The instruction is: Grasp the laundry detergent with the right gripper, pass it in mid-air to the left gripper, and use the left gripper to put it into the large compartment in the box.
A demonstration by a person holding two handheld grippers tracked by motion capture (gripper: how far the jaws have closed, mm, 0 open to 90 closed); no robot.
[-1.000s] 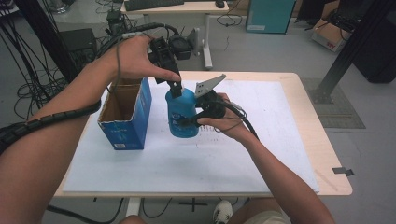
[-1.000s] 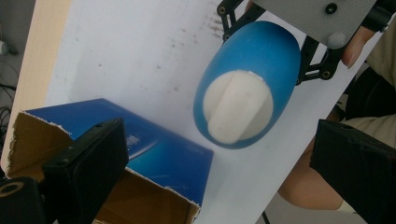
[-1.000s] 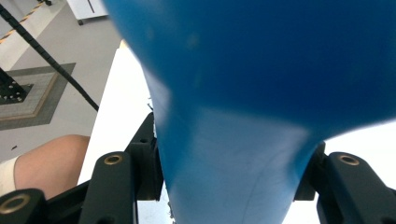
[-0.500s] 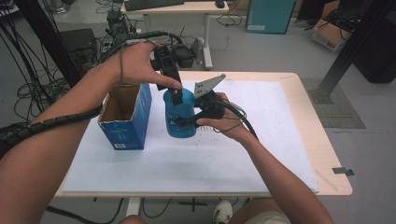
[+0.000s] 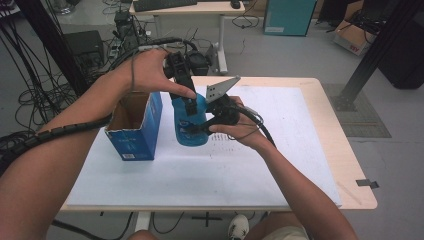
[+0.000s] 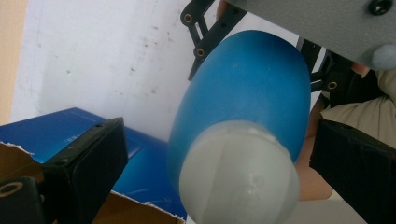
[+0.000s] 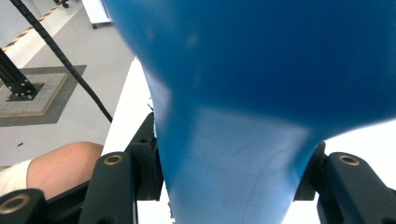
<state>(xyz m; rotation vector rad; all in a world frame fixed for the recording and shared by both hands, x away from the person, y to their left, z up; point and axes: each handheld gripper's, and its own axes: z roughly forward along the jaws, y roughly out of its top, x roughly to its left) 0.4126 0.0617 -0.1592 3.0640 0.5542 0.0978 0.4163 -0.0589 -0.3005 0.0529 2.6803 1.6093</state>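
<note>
Holding that blue bottle (image 5: 190,125) by its body with your right gripper (image 5: 202,127) looks solid enough: the jaws are clamped on either side of it, and in the right gripper view the blue plastic (image 7: 243,140) sits squeezed between them. The bottle is upright, lifted a bit off the white mat (image 5: 250,170), just beside the open blue carton (image 5: 134,127).

Your left gripper (image 5: 190,102) is the part I'd watch. Its jaws are spread wide around the pale cap (image 6: 240,175), one on each side, neither pressing on it as far as I can tell.

What could bite you:
- The cap sits nearer the right-hand jaw in the left gripper view, so if you close now one side likely hits first and shoves the bottle sideways in the other grip.
- Twisting the cap might just spin the smooth bottle if the right squeeze is too light.
- The carton is close, so any swing left could knock it.
</note>
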